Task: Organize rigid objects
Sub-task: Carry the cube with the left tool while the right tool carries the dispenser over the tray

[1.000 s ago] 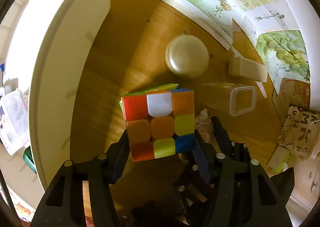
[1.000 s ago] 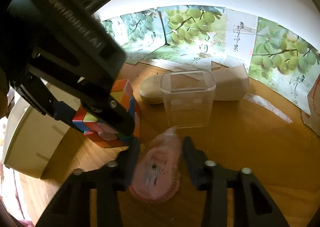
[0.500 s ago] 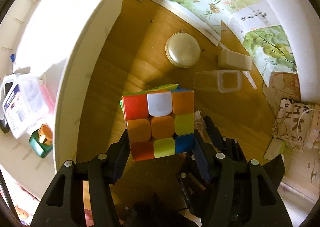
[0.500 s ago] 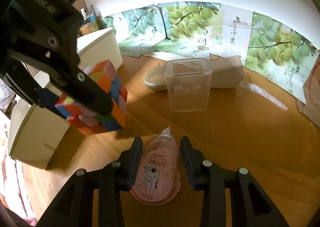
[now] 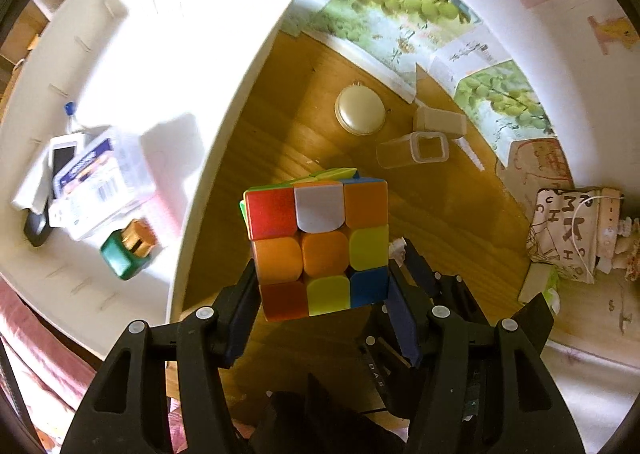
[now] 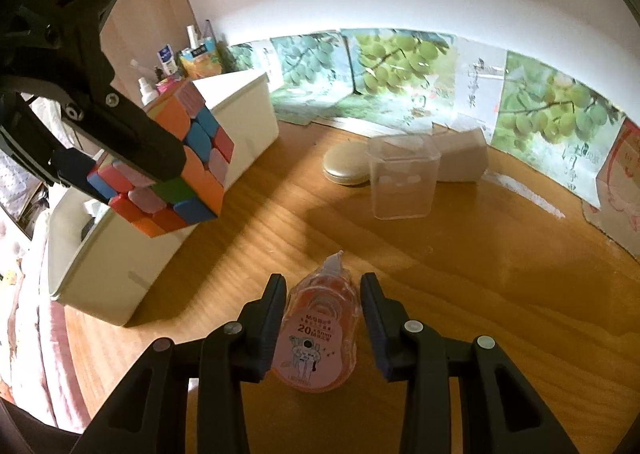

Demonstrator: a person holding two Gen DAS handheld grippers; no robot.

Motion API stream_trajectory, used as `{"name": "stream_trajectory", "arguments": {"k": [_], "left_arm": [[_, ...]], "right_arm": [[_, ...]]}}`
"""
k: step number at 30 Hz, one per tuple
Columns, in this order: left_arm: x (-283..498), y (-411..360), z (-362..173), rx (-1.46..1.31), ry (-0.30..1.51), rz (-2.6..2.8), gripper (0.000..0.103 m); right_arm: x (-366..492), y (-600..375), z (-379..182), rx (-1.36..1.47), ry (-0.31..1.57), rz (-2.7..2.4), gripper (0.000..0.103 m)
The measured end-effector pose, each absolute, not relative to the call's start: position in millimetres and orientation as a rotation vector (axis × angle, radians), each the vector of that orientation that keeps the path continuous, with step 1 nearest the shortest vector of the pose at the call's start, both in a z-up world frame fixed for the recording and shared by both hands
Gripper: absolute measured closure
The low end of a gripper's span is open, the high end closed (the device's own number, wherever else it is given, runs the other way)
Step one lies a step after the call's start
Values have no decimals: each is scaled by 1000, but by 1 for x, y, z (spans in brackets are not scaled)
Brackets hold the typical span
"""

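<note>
A scrambled colour cube (image 5: 320,250) hangs above the wooden table, with my left gripper (image 5: 322,274) shut on its lower sides. In the right wrist view the cube (image 6: 176,169) and the left gripper (image 6: 100,141) are high at the left, beside the rim of the white bin (image 6: 248,109). My right gripper (image 6: 323,282) is shut on a pink correction tape dispenser (image 6: 316,334), tip pointing forward, its pads against both flat sides. The white bin (image 5: 224,113) lies open to the left of the cube.
The bin holds a green and gold block (image 5: 128,254), a plastic package (image 5: 96,181) and a phone (image 5: 62,157). On the table stand a round beige case (image 5: 360,111), a clear plastic container (image 6: 400,181) and a beige box (image 6: 460,157). Grape-print paper lines the back wall.
The left gripper has risen with the cube and drifted toward the bin, whose inside now shows. The right gripper has pulled back from the clear container with the tape between its fingers.
</note>
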State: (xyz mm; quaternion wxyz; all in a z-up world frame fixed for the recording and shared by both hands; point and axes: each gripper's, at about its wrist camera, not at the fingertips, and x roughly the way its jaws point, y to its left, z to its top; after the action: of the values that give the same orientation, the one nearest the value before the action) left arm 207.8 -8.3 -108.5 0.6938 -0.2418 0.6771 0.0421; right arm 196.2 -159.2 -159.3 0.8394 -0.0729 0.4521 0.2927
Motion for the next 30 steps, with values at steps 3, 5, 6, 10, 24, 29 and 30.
{"name": "stream_trajectory", "arguments": {"k": [3, 5, 6, 10, 24, 29, 30], "left_arm": [[202, -4, -97, -536, 1482, 89, 41], [198, -1, -89, -534, 1464, 86, 41], [196, 1, -85, -532, 1454, 84, 41], [190, 5, -69, -515, 1417, 73, 41], [170, 38, -18, -449, 1331, 25, 41], [166, 58, -1, -424, 1297, 18, 42], [166, 64, 2, -420, 1292, 18, 42]], "right_arm": [[193, -155, -151, -160, 944, 629, 66], [189, -150, -145, -170, 926, 636, 66], [185, -149, -142, -175, 919, 639, 66], [176, -139, -130, -189, 886, 649, 66], [158, -98, -72, -214, 782, 611, 66], [153, -78, -49, -218, 722, 604, 66], [153, -75, -45, -217, 713, 603, 66]]}}
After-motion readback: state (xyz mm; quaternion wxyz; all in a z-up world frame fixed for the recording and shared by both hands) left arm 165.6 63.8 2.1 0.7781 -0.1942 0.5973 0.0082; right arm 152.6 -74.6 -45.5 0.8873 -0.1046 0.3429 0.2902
